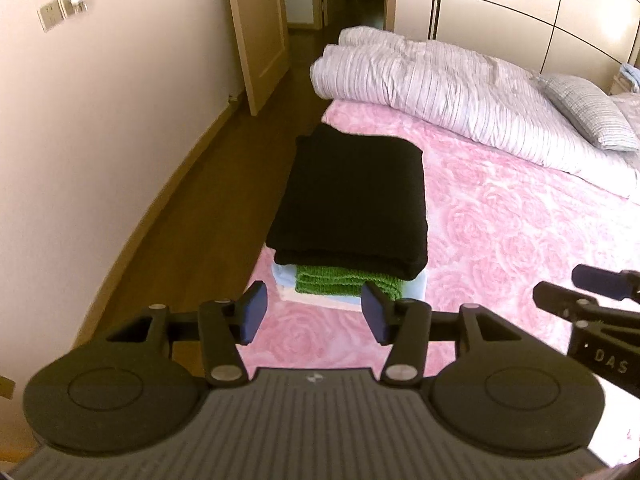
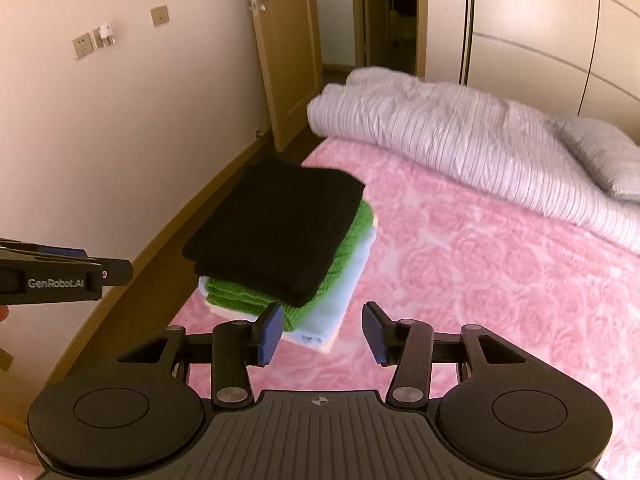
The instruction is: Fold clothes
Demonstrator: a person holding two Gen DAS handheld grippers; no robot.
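Observation:
A folded black garment tops a stack near the left edge of the pink bed. Under it lie a green knit piece and a light blue piece. My left gripper hangs open above the bedspread, just short of the stack, with nothing between its blue pads. My right gripper is open too, empty, in front of the stack's near corner. Each gripper shows at the edge of the other's view: the right gripper, the left gripper.
The pink rose-patterned bedspread stretches to the right. A rolled striped quilt and a grey pillow lie at the far side. Wooden floor, a wall and an open door are on the left.

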